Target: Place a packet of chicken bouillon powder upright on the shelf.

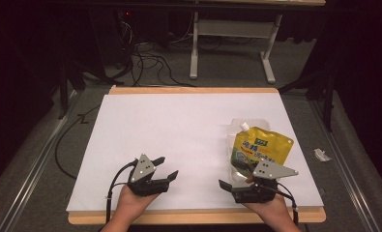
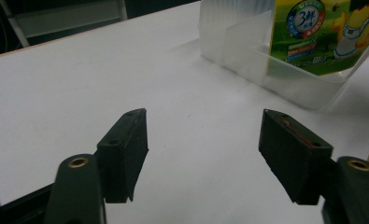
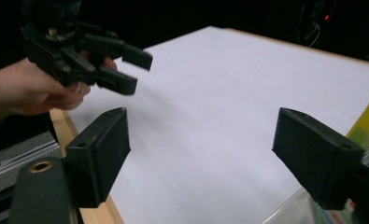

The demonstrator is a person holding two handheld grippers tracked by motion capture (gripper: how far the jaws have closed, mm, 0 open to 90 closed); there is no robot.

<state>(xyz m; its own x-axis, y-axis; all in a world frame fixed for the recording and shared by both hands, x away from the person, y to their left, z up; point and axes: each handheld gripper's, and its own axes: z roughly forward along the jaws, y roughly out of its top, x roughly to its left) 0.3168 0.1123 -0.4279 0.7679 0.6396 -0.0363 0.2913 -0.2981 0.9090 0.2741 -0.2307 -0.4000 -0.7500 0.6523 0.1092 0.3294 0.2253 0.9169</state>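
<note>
**Both grippers open beside the pouch**

The left gripper [image 1: 166, 168] is held low over the white bench [image 1: 179, 130], its jaws spread wide with nothing between them. The right gripper [image 1: 232, 175] is likewise wide open and empty. The yellow-green spouted pouch [image 1: 258, 147] lies flat just beyond the right gripper, well off to the left gripper's right.

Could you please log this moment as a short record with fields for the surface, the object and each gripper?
surface: white sheet on a wooden-edged table
object: yellow-and-green plastic refill pouch with a white spout, lying flat at the sheet's right side
left gripper: jaws open, nothing between them, aimed toward the pouch
right gripper: jaws open, nothing between them, beside the pouch's near end
</note>
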